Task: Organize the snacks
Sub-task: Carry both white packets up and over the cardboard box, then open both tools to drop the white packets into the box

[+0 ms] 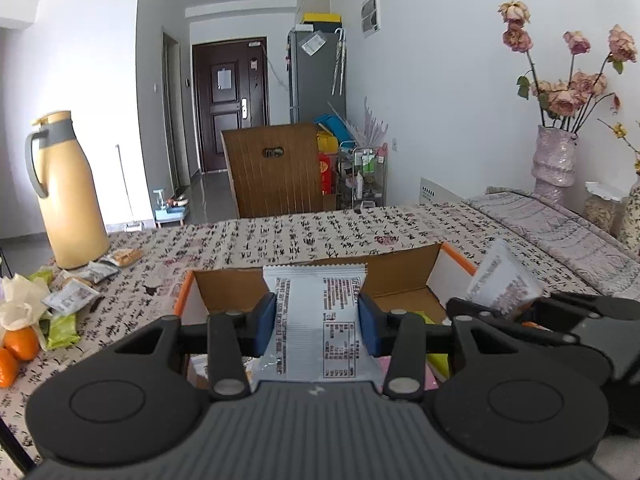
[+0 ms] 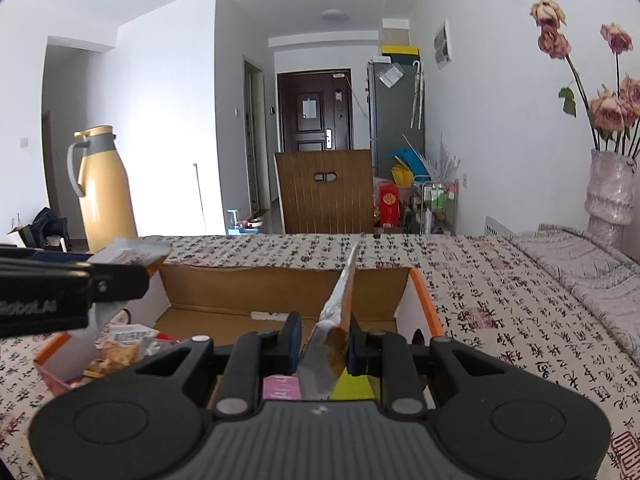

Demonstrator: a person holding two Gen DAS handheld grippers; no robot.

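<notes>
In the left wrist view my left gripper (image 1: 316, 322) is shut on a white printed snack packet (image 1: 316, 300), its flat face towards the camera, above the near end of an orange-rimmed cardboard box (image 1: 404, 276). My right gripper (image 2: 324, 338) is shut on a silver packet (image 2: 342, 296) seen edge-on, with a brown snack showing inside, also over the box (image 2: 280, 284). Each gripper shows in the other's view: the right one (image 1: 492, 308) with its packet (image 1: 500, 280), the left one (image 2: 136, 276) with its packet (image 2: 128, 256). Several snack packets (image 2: 120, 350) lie in the box's left part.
A yellow thermos jug (image 1: 66, 192) stands at the table's far left, with loose snack packets (image 1: 72, 292) and oranges (image 1: 20, 344) in front of it. A vase of dried roses (image 1: 554, 160) and a jar (image 1: 600, 208) stand far right. A wooden chair back (image 1: 276, 172) is behind the table.
</notes>
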